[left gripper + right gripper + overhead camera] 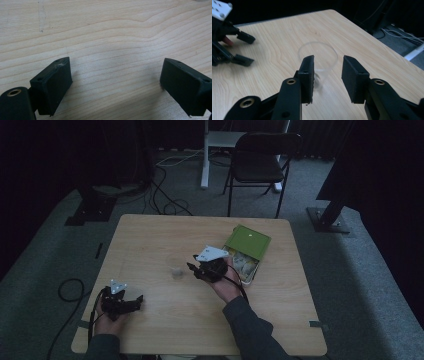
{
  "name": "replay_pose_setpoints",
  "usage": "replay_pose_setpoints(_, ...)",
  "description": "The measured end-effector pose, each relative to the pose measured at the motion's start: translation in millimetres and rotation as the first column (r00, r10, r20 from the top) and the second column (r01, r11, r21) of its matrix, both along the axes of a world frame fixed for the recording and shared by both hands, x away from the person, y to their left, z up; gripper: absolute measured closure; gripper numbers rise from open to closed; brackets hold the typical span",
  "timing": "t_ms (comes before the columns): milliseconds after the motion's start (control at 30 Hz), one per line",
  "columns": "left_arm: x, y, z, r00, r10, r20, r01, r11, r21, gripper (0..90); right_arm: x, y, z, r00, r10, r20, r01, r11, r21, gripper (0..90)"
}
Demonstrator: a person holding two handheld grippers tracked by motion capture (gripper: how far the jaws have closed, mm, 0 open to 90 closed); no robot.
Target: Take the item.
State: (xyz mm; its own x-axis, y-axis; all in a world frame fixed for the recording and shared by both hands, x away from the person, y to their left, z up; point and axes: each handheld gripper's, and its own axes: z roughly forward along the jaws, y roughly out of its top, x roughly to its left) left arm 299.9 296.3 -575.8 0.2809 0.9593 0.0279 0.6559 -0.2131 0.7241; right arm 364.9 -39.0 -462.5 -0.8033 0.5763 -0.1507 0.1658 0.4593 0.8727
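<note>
Left tool (131,302) low at the tabletop's (150,240) near-left corner, jaws spread wide, nothing between them. Clear cup (176,272) upright mid-tabletop. Right tool (193,267) just right of the cup, jaws parted, aimed at it, not touching. Green tin (248,241) behind it, lid open.

Bare wooden table (150,240) lies open at left and far side; clear plastic cup (176,272) stands mid-table, green tin (246,251) blocks the right.

Clear cup (318,62) upright mid-table (150,245)
</note>
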Motion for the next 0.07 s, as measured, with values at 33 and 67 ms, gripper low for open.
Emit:
replay_pose_setpoints(33,0.0,0.0,0.0,1.0,0.0,0.0,0.0,1.0,0.0,11.2,-0.6,-1.8,-0.5,1.0,-0.003,-0.003,0.003,1.0,0.0,61.8)
replay_pose_setpoints(67,0.0,0.0,0.0,1.0,0.0,0.0,0.0,1.0,0.0,11.2,-0.9,-3.1,-0.6,1.0,-0.004,-0.003,0.004,1.0,0.002,61.8)
